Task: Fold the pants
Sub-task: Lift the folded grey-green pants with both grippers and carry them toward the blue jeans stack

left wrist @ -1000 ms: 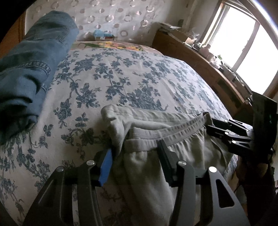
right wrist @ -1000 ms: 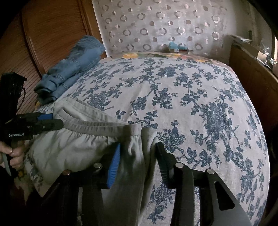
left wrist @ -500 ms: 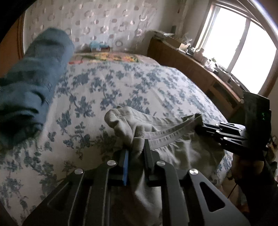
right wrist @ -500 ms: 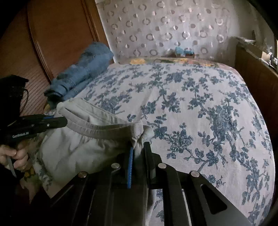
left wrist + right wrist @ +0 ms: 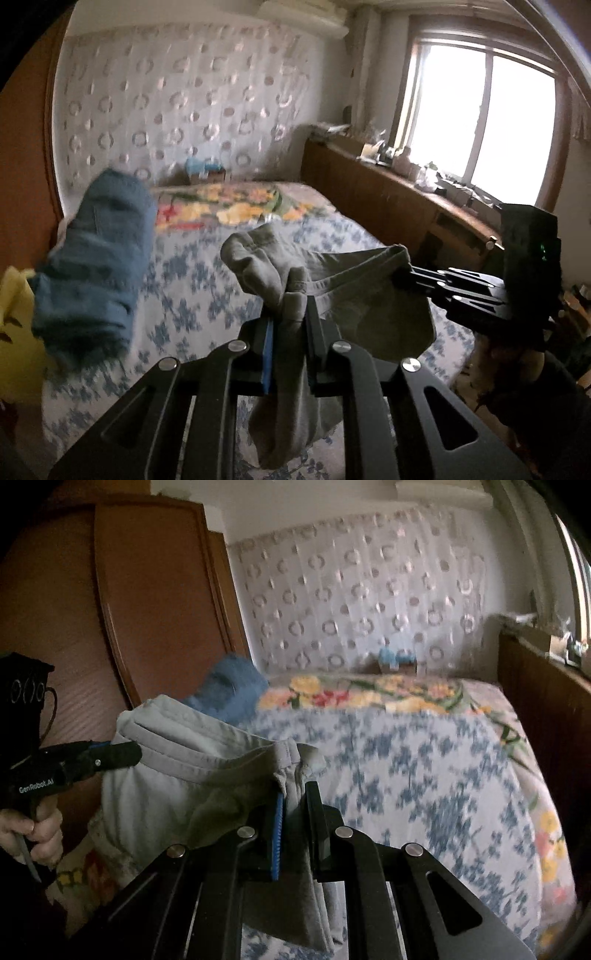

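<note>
Biggest worry at that point: I only had a bunched pinch of waistband in each set of tongs, so the grey pants (image 5: 332, 295) could've slipped out of one side if I'd jerked them, and then the whole thing would've flopped crooked onto the bed (image 5: 424, 775). Other risk was the legs hanging off the near edge, out of view, dragging or twisting so the fold came out lopsided.

Left tongs (image 5: 288, 325) were nearly closed, clamped on one end of the waistband, angled down toward 12 o'clock across the bed. Right tongs (image 5: 295, 812) same deal, squeezed on the other end, and I could see them at about 3 o'clock in the left view. The waistband was stretched between the two, up off the floral sheet, rest of the pants drooping below. A pile of jeans (image 5: 96, 258) sat at 9 o'clock, well apart
</note>
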Action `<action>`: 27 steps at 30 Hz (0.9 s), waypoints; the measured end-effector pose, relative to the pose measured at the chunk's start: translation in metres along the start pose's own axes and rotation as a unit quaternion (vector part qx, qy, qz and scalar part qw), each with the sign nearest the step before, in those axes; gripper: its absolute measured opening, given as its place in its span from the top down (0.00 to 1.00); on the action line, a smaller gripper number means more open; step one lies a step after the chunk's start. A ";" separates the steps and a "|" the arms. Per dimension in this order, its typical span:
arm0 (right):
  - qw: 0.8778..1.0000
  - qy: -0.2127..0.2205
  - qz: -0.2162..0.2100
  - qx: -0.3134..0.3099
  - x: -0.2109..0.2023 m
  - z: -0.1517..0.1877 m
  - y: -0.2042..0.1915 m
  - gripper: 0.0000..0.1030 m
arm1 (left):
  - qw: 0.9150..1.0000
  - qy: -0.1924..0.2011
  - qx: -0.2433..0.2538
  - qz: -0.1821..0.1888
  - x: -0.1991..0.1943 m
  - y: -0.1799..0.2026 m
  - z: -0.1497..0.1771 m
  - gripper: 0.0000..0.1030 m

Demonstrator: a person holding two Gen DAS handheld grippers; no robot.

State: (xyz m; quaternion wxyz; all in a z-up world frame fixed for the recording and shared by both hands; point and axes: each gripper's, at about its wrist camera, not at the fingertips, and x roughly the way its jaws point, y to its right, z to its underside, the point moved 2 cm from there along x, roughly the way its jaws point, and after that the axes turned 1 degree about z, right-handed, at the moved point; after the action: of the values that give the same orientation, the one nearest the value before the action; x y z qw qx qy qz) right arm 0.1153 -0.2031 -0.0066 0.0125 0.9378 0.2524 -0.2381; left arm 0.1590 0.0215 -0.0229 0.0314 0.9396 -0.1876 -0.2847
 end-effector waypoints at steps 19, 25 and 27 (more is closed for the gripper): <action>0.996 0.069 -0.016 -0.053 -0.055 -0.035 -0.029 0.89 | 0.996 0.073 0.045 -0.007 -0.059 0.011 -0.038 0.86; 0.995 0.069 -0.022 -0.064 -0.029 -0.037 -0.022 0.89 | 0.997 0.071 0.040 -0.013 -0.055 0.001 -0.041 0.86; 0.995 0.066 -0.026 -0.063 -0.019 -0.038 -0.019 0.89 | 0.997 0.068 0.038 -0.018 -0.053 -0.005 -0.042 0.86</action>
State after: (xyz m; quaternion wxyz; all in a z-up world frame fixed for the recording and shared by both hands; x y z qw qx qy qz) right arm 0.1083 -0.1900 0.0381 0.0492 0.9421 0.2912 -0.1591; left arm 0.1426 0.0438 0.0388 0.0033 0.9606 -0.1784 -0.2130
